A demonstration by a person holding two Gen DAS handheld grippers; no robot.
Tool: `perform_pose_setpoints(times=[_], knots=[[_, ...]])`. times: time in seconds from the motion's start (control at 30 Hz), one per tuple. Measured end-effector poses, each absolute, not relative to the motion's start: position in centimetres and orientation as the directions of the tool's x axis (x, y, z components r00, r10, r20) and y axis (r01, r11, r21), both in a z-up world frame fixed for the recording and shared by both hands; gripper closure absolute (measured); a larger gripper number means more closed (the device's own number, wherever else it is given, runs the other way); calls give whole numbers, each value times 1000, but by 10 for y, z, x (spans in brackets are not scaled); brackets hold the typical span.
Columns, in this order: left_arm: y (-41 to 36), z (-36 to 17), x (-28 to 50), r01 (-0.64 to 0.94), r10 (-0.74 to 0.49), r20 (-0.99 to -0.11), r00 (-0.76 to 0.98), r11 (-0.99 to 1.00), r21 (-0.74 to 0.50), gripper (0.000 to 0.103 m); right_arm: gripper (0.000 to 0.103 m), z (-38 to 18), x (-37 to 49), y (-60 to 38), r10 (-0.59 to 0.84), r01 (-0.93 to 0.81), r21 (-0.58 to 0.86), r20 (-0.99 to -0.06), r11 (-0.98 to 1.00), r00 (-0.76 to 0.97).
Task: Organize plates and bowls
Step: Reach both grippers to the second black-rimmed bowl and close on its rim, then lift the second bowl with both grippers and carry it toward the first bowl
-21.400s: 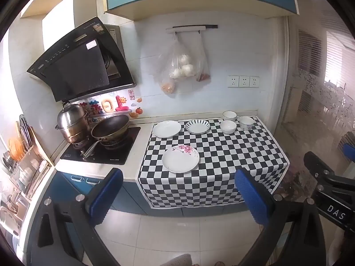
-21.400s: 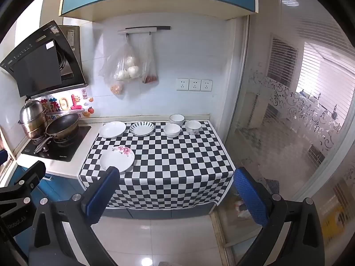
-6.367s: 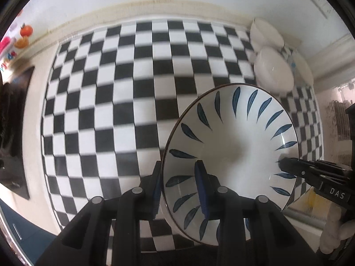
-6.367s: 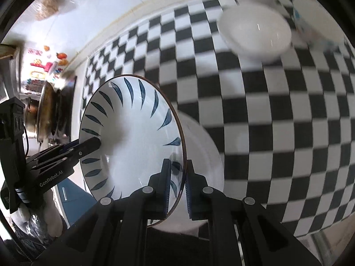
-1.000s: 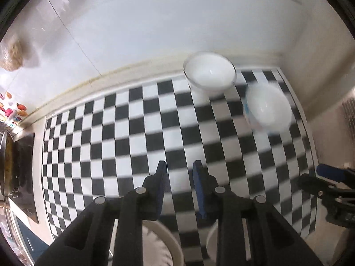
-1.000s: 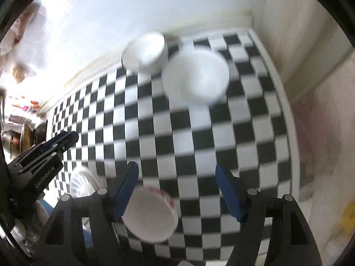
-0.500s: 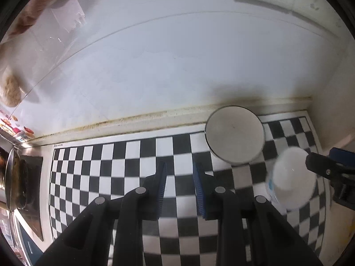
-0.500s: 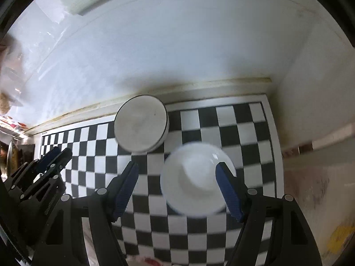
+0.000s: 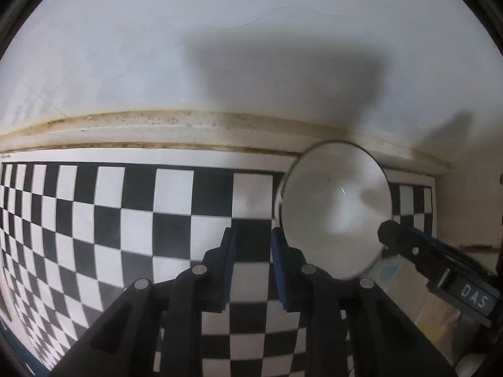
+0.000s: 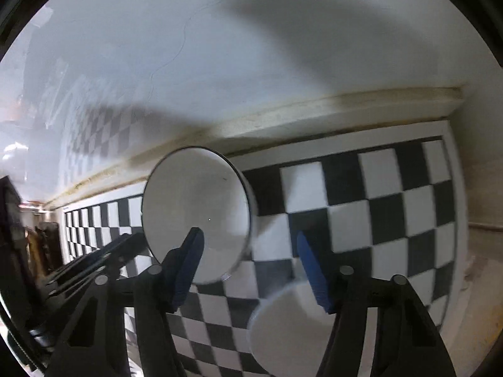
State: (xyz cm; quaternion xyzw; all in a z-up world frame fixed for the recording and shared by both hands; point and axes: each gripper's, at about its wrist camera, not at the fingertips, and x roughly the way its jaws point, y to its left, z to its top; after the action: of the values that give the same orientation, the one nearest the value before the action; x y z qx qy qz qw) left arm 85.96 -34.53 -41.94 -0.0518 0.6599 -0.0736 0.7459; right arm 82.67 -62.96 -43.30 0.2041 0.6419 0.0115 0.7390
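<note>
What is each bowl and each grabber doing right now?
Back bowl: upright on the checkered cloth, by the wall, not gripped.
Near bowl: upright on the cloth, blurry, below the right gripper.
Left gripper: narrow gap, holding nothing.
Right gripper: open wide, one finger over the back bowl.

Dim, perhaps motion-blurred fisheye views; broad shadows across the wall [image 9: 125, 47].

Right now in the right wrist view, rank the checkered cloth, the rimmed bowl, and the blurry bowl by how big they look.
1. checkered cloth
2. and 3. unsure: the rimmed bowl and the blurry bowl look alike, and the blurry one is nearer and partly hidden.
</note>
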Motion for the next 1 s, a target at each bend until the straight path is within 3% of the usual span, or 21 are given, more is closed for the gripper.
perform_pose_setpoints(times=[0.23, 0.57, 0.7, 0.8, 0.93, 1.0], knots=[[-336, -430, 865, 8, -242, -966, 89, 970, -242, 84, 45, -457, 846, -632, 296, 258, 317, -948, 913, 120], [-315, -417, 846, -62, -423, -902, 91, 901, -429, 82, 45, -472, 847, -641, 302, 251, 313, -950, 916, 80], [-324, -416, 847, -36, -434, -896, 96, 898, -439, 82, 46, -477, 847, -634, 311, 246, 318, -948, 916, 68], [-332, -426, 848, -22, -422, -904, 71, 905, -424, 83, 60, -482, 848, -635, 317, 250, 322, -947, 913, 61], [-337, -437, 860, -14, -401, -915, 45, 916, -402, 84, 88, -484, 847, -635, 308, 253, 313, -949, 915, 62], [-340, -438, 860, 2, -394, -918, 51, 919, -394, 85, 91, -483, 847, -633, 298, 249, 304, -952, 919, 65]])
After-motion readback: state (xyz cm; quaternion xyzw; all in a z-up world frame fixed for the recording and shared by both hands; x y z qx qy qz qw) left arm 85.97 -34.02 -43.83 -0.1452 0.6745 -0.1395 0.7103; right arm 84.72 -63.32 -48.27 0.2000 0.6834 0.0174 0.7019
